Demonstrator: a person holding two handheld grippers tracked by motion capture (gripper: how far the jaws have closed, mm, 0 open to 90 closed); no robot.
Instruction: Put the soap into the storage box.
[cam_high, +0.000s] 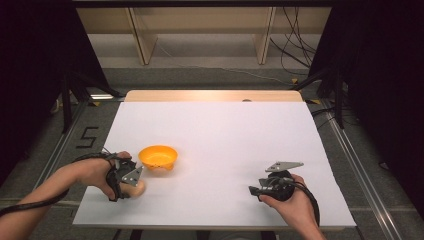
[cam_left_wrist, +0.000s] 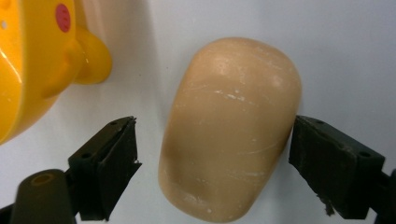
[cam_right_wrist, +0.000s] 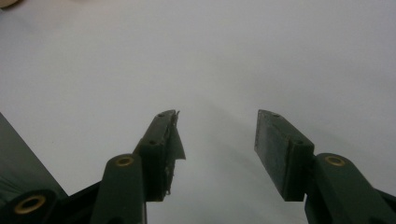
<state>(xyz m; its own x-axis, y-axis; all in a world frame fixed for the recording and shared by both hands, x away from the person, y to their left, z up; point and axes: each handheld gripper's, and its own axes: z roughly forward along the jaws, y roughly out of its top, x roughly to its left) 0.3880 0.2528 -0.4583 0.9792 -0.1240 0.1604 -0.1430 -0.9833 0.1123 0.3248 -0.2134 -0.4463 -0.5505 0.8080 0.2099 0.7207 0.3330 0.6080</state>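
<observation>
Between the two black jaws of the left claw (cam_left_wrist: 212, 163) lies a tan, rounded object (cam_left_wrist: 231, 126), smooth like a potato or a bread roll. The jaws stand apart, released: in the left gripper view the jaw on the right of the picture is at the object's side, touching or almost touching, I cannot tell which, and the other jaw has a clear gap of white surface before the object. The long axis of the object runs along the direction of the jaws, away from the camera. Its far end is broad and domed; the near end is a little narrower.

Just beside the object, at the upper left of this view, is an orange bowl (cam_left_wrist: 28, 65) with a small knob-like handle and a red dot on its wall. They are near but apart.

From the high view, the left claw (cam_high: 131, 184) is at the near left part of the white tabletop (cam_high: 225, 135), close to the front edge, with the tan object (cam_high: 138, 188) under it and the orange bowl (cam_high: 158, 156) behind it.

On the near right side, the right claw (cam_high: 254, 190) is also released, jaws apart over bare white surface, and it points to the left. It is well apart from the left claw. The middle and far parts of the tabletop are open.
</observation>
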